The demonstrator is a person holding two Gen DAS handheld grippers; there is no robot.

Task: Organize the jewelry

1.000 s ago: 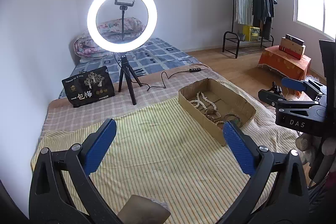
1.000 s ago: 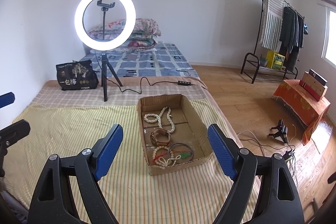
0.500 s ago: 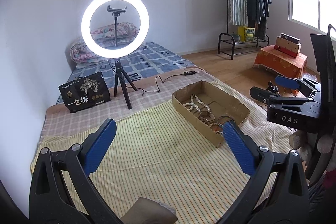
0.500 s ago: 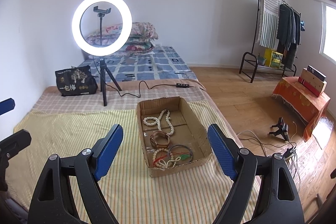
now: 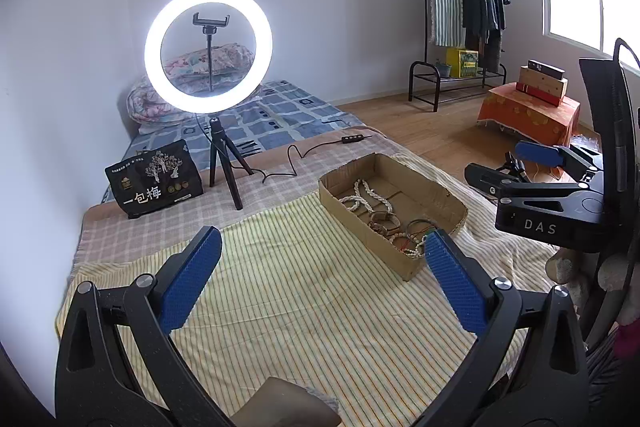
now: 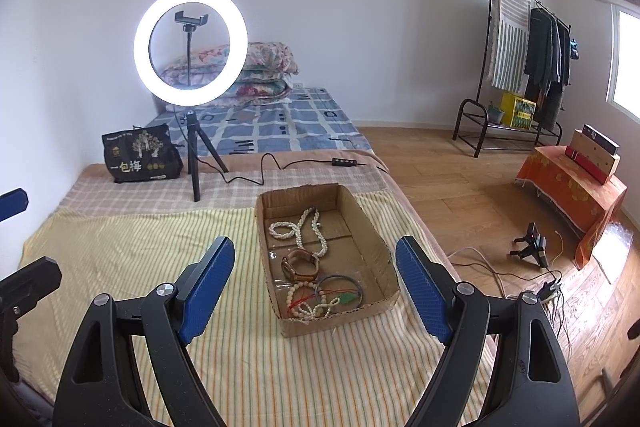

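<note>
Box [image 5: 404, 269] near wall hides jewelry; small beaded pieces [image 6: 310, 303] tangled, indistinct.

1. We see a matt brown cardboard box [image 6: 362, 227] with rough torn edges.
2. We see a woven striped cloth [image 6: 160, 247] covering the bed.
3. We see the right gripper [image 6: 316, 267] in matt black plastic with textured blue pads [image 6: 208, 283].
4. We see a glossy wooden floor [image 6: 460, 195].
5. We see a pale beaded necklace [image 6: 298, 229].
</note>
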